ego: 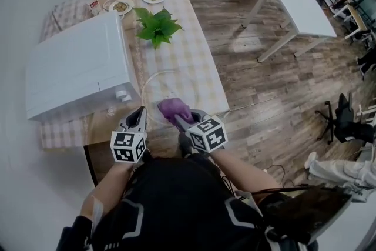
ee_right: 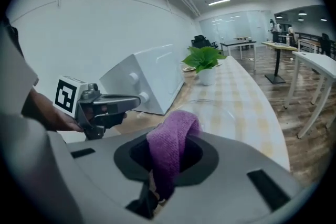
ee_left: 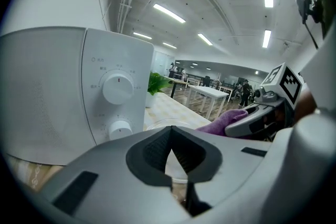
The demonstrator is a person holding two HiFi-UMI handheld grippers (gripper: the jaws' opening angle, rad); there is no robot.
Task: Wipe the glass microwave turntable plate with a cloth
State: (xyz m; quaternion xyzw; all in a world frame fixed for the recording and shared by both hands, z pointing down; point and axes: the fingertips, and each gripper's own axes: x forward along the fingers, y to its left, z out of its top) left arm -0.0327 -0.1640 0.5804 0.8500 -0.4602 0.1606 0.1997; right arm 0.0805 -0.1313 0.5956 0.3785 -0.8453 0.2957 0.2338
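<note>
white boxy microwave (ego: 76, 70) with two round knobs sits on the checked tablecloth (ego: 188, 50). just in front of it, near the table's front edge, the clear round glass turntable plate (ego: 160, 88) lies flat, with no long axis. right gripper (ego: 181, 122) is clamped on a folded purple terry cloth (ego: 173, 107), fold pointing away from the person over the plate's near rim; left gripper (ego: 138, 116) has its jaws closed tip to tip at the plate's left edge, contact unclear.

no text is legible; the microwave's (ee_left: 63, 92) dial labels are too small.
</note>
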